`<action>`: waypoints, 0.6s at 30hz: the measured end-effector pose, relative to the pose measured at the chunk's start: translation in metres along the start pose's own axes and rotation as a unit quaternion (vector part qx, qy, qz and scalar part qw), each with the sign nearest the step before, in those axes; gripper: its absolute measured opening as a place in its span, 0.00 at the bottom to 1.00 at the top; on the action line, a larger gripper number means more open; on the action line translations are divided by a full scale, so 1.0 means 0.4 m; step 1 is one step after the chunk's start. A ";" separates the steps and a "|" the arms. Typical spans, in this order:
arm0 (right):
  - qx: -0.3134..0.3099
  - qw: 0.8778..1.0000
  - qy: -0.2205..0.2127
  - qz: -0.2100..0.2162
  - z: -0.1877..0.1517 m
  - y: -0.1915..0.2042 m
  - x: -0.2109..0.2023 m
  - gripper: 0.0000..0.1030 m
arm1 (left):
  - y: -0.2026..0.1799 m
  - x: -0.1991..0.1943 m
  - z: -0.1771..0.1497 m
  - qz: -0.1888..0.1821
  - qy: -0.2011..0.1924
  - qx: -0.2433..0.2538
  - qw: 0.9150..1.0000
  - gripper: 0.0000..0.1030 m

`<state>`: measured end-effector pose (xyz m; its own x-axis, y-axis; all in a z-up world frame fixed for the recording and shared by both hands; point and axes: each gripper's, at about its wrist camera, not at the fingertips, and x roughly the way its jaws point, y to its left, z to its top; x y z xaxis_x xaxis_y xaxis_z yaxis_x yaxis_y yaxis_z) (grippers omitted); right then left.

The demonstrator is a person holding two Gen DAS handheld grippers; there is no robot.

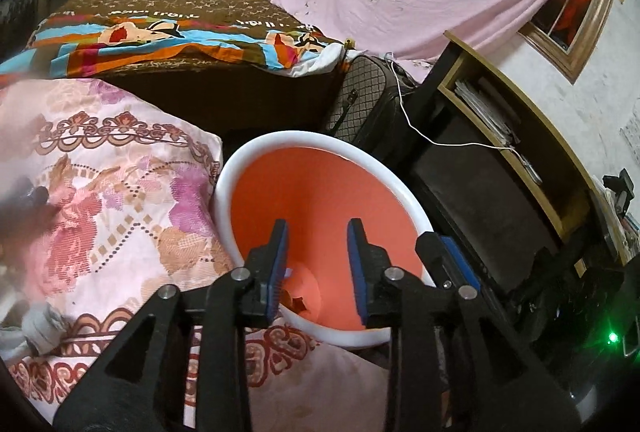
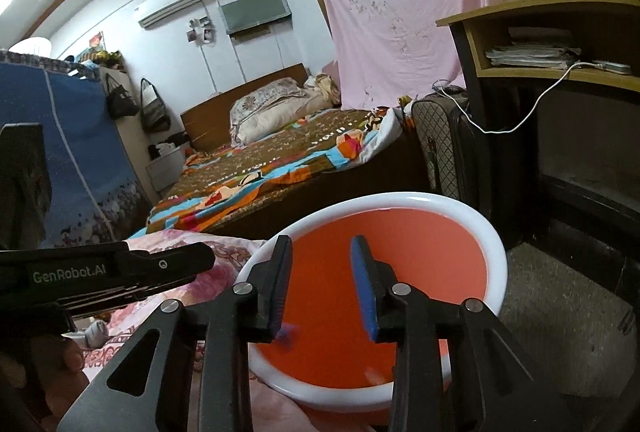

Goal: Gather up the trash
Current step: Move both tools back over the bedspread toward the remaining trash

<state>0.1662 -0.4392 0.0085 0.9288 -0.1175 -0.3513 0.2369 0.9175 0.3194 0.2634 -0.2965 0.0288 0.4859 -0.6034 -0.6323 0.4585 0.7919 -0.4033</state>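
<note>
The orange bin (image 1: 320,199) with its white rim sits right beneath both my jaws, and scraps of trash (image 1: 298,302) lie at its bottom, just below my left gripper (image 1: 318,236). My right gripper (image 2: 322,252) hangs over the same opening. Both pairs of jaws are released, nothing between them. Both tilt downward into the bin.

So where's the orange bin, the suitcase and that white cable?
orange bin (image 1: 320,191): left wrist view, on its orange inner wall.
suitcase (image 2: 438,147): right wrist view, on its quilted front.
white cable (image 2: 532,111): right wrist view, on the hanging loop below the shelf.
</note>
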 end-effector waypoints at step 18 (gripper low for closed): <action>-0.050 0.996 -0.068 0.018 0.036 0.098 -0.104 0.46 | 0.090 -0.224 -0.051 0.082 -0.119 0.015 0.989 0.47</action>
<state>0.1408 -0.4037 0.0482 0.9679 -0.1288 -0.2159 0.1802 0.9542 0.2387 0.2211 -0.2119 0.0576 0.7153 -0.4747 -0.5128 0.3785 0.8801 -0.2867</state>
